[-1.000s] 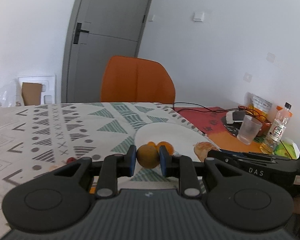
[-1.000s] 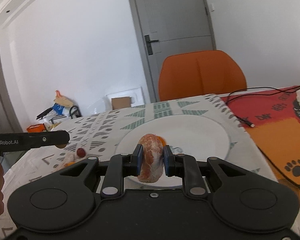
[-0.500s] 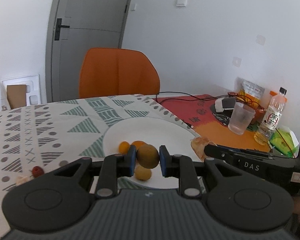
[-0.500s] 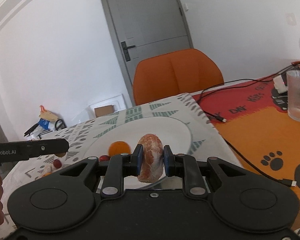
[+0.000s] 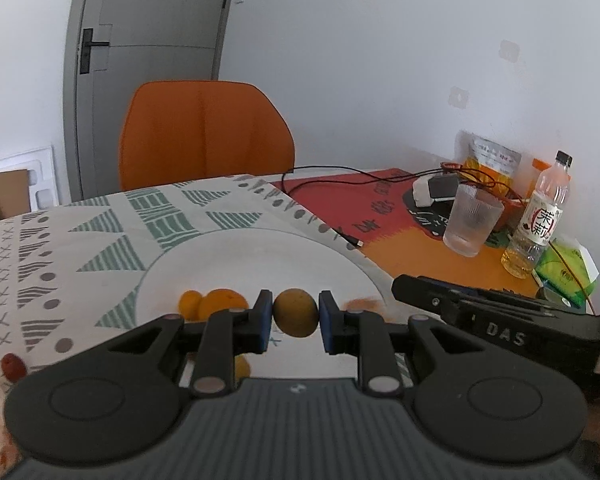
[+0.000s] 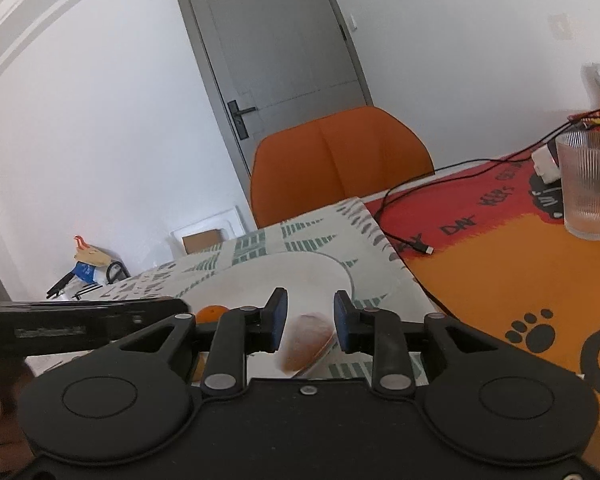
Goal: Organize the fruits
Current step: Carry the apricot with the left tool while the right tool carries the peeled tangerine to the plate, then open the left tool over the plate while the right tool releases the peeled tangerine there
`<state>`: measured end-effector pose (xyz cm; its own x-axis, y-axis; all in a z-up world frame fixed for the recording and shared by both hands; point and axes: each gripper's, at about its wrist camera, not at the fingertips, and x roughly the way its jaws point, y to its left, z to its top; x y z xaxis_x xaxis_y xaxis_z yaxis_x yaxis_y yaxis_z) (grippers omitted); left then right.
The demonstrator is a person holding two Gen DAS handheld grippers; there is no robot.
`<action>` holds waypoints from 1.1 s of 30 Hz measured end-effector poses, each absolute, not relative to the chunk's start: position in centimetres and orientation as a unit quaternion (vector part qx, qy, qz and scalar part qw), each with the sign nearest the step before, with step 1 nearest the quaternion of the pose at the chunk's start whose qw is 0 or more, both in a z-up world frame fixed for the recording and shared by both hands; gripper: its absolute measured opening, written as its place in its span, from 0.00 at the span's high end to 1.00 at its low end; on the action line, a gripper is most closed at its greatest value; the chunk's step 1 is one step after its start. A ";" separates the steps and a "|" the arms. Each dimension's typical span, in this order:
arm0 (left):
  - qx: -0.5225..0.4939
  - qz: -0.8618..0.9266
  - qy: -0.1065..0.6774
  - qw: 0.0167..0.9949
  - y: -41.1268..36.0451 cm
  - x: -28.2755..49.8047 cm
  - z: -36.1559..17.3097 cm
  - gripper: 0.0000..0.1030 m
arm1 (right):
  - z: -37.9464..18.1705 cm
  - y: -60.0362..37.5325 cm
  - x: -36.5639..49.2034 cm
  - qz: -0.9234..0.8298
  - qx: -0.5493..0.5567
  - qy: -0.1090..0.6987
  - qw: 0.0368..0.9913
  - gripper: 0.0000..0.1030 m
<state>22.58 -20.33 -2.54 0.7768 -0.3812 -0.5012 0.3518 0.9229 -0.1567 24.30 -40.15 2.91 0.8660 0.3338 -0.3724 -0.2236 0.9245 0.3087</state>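
Two black handheld grippers work over one white plate [image 5: 260, 252] on a table covered by a patterned cloth [image 5: 80, 236]. In the left wrist view, the left gripper [image 5: 294, 314] is clamped on one round brownish-yellow fruit [image 5: 295, 312], which sits squarely between the blue pads; being nearly spherical, it shows no clear long axis. On the plate, at about nine o'clock from that fruit, lie two small orange fruits [image 5: 214, 304] touching one another, and a third yellow-orange piece peeks out under the left finger at about seven o'clock. One small red fruit [image 5: 11, 364] lies on the cloth off the plate, far toward eight o'clock. The right gripper [image 6: 310, 322] is opening: in the right wrist view its pads stand clear of one peeled, pale orange fruit [image 6: 306, 342], blurred, which lies between and just below them, toward six o'clock, over the plate's near rim. That fruit is oval, its long axis tilted from about one o'clock to seven o'clock. Behind the table stands one orange chair [image 6: 340, 160]; at three o'clock, on an orange and red mat [image 6: 520, 280], are one ribbed glass [image 6: 590, 184] and, in the left view, one bottle [image 5: 540, 216].
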 end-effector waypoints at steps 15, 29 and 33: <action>-0.061 -0.175 0.271 0.945 -18.9 22.4 -1.4 0.57 | 3.1 -40.5 23.2 0.142 0.139 0.223 0.954 0.53; -0.085 -0.099 0.218 0.967 -13.4 18.5 1.5 0.08 | 4.7 -38.4 21.9 0.157 0.131 0.207 0.957 0.16; -0.093 -0.082 0.209 0.970 -11.7 17.6 2.0 0.06 | 5.2 -37.9 21.9 0.163 0.137 0.201 0.956 0.03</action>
